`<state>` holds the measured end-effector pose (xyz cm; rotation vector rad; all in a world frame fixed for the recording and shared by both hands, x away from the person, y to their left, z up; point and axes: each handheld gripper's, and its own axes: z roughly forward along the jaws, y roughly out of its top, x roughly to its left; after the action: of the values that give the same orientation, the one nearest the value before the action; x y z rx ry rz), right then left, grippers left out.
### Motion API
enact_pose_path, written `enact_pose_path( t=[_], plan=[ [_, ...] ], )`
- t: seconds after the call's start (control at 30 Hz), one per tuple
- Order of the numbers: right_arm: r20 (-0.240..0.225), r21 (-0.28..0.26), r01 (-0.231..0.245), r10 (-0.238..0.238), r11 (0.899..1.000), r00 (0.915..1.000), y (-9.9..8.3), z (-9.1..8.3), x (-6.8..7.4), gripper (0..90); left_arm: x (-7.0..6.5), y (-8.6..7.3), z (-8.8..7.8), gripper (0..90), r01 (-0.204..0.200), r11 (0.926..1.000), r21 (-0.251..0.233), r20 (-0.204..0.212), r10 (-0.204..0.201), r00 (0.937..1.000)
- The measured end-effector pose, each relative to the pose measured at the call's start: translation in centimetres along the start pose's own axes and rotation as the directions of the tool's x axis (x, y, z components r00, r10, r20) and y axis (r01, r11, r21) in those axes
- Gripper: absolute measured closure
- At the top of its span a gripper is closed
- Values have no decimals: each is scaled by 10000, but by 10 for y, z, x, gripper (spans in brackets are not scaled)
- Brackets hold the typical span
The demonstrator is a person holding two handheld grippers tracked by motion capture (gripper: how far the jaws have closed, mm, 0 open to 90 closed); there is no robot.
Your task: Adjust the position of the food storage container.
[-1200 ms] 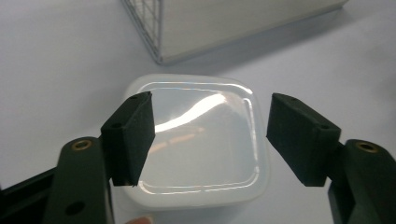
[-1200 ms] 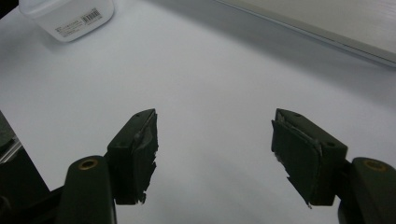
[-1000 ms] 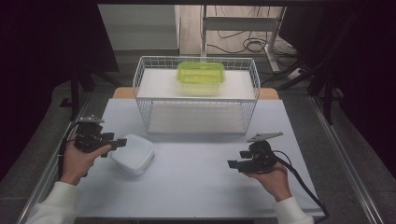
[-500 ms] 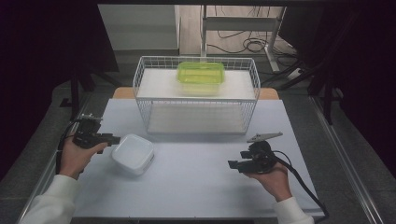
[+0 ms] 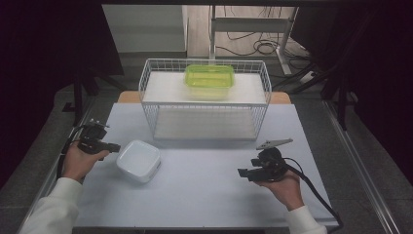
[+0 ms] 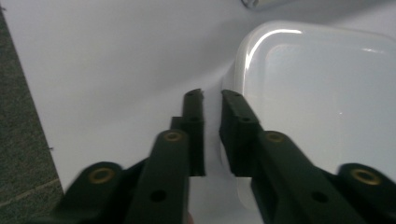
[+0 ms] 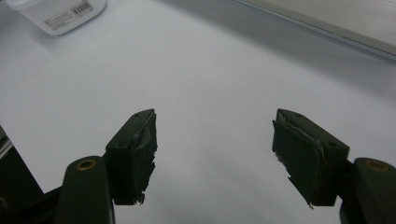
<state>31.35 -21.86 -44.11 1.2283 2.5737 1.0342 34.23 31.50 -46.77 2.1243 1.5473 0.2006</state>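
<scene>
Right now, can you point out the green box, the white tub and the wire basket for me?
green box (image 5: 208, 80): high view, middle of its lid.
white tub (image 5: 139, 160): high view, centre of its upturned base.
wire basket (image 5: 204, 103): high view, front top rim.

From above the person's side, the high view looks forward and down over the whole table (image 5: 204, 195) to the wire basket (image 5: 204, 100) at the back. The left gripper view sits low, looking close along its jaws at the white container (image 6: 322, 107), which the high view shares (image 5: 139, 161). The right gripper view skims the tabletop toward that container (image 7: 56, 14), farther off.
</scene>
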Motion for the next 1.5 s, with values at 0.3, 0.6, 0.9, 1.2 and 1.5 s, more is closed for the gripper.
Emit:
enact_pose_path(
  t=[0.3, 0.6, 0.9, 1.2, 1.5],
  plan=[
    [143, 63, 4, -5, 10000, 9999, 0, 0, 0, 300, -1, -1, 11, 898, -11, 9989, 475, 112, 5, 9999],
    [294, 141, 29, -33, 9999, 9996, 0, 1, 0, 292, 0, -6, 12, 899, 81, 9978, 660, 145, -91, 9999],
    [298, 138, -29, 25, 9999, 9996, 0, 1, 0, 292, -6, -7, 12, 899, -41, 9976, 687, 269, 23, 9996],
    [318, 102, 0, -3, 9999, 9995, 0, 0, -1, 292, -25, -6, 15, 899, -311, 9985, 461, 626, 282, 9976],
    [299, 104, -11, 8, 9999, 9996, 0, 0, 0, 292, -42, -6, 19, 899, -474, 9981, 399, 937, 435, 9946]
  ],
)
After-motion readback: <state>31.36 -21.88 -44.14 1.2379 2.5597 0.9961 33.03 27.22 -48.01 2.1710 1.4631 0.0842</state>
